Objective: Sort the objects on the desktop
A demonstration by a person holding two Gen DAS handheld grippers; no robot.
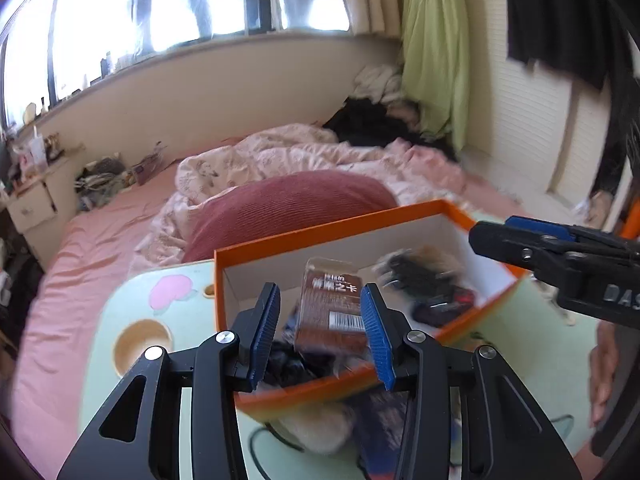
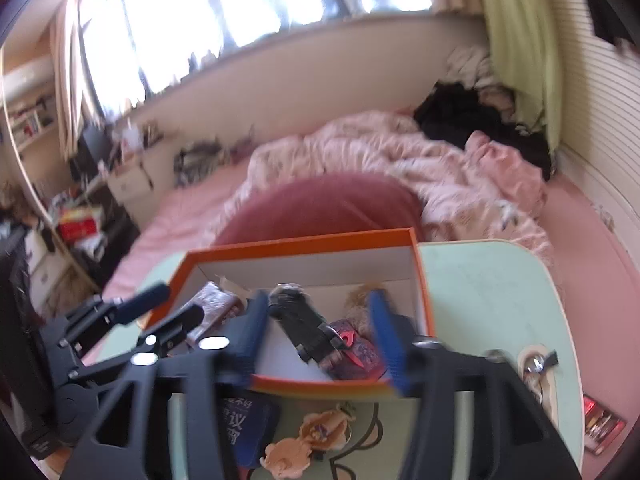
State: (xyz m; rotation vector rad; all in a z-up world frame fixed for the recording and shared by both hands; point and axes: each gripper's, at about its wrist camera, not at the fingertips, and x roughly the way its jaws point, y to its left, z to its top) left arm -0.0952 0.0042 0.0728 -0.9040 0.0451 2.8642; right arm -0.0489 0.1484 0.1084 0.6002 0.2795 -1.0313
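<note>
**Box part filled, bench not yet cleared**

Both hand-held grippers are wide open and hold nothing: the left (image 1: 320, 332) hovers over the near rim of the orange box (image 2: 304, 240), the right (image 2: 320, 340) likewise. Just under the right one, outside the box, lie a dark blue pouch (image 2: 244, 424), a cartoon charm (image 2: 308, 436) and, off to its right, a red card (image 2: 600, 424), left to sort. Inside the box already: a brown packet (image 1: 332, 304) and a black item (image 2: 308, 332). The near wall must be cleared on each drop. Beyond the bench (image 2: 488, 280) is a bed (image 1: 80, 248).

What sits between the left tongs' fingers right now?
Left wrist view: nothing gripped; the brown packet lies in the orange box beyond the open left tongs.
</note>
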